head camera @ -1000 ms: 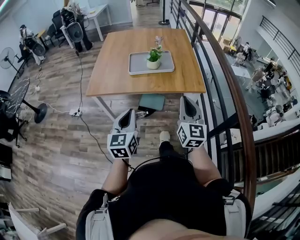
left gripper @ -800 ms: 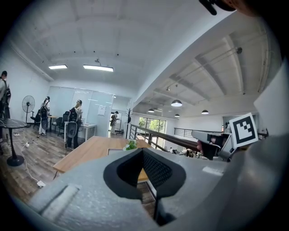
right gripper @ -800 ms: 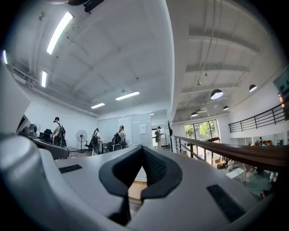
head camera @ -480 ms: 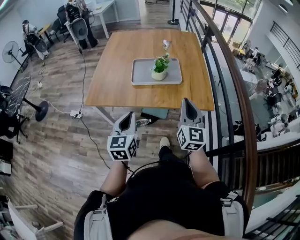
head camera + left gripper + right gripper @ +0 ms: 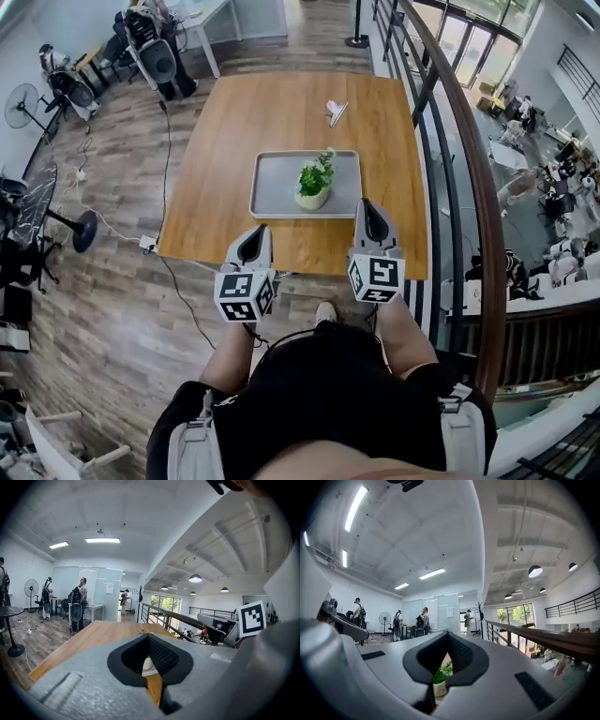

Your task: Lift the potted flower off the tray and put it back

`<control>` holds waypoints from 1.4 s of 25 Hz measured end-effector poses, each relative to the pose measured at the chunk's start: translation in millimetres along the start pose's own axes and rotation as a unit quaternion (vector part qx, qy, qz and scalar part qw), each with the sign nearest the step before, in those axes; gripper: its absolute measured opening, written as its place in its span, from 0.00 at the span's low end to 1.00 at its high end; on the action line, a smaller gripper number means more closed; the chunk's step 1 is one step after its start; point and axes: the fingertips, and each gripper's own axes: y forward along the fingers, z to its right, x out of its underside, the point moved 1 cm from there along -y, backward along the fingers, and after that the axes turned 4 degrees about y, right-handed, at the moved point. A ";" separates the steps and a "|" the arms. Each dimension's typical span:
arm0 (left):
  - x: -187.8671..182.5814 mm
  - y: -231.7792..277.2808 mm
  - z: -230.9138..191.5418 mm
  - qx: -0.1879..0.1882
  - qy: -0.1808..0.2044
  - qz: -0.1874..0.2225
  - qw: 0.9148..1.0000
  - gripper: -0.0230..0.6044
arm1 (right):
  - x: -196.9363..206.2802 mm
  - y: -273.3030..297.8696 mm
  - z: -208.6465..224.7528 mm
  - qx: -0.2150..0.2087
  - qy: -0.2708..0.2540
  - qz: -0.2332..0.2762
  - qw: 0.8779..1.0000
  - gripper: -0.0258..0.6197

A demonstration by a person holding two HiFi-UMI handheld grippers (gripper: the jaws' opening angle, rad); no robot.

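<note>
Left claw (image 5: pixel 257 234), right claw (image 5: pixel 371 208): pressed together, empty. Small green white-potted flower (image 5: pixel 313 184) stands on grey rectangular tray (image 5: pixel 270 190).

Unidentifiable small pale object (image 5: pixel 336 111) far across the table (image 5: pixel 211 178)

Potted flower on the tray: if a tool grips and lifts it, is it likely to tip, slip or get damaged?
Likely top-heavy: the potted flower has stems rising above its small white pot. The pot looks smooth and rounded, so it may slip in a loose pinch. The leaves look soft and would probably bend if squeezed.
</note>
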 end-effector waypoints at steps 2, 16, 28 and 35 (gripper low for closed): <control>-11.0 23.7 -2.6 -0.010 -0.003 0.002 1.000 0.06 | -0.7 28.0 13.9 -0.009 0.007 -0.007 1.000 0.04; -36.8 77.0 -39.8 -0.017 0.000 -0.002 1.000 0.06 | -14.0 102.0 35.3 0.004 0.032 -0.007 0.999 0.04; -22.9 71.6 -64.2 -0.036 -0.017 -0.012 0.999 0.06 | 7.9 130.4 -32.1 -0.096 -0.018 -0.020 0.995 0.84; -11.3 61.7 -85.8 -0.059 -0.026 -0.022 0.998 0.06 | 56.5 138.3 -49.1 -0.109 -0.012 -0.072 0.991 0.84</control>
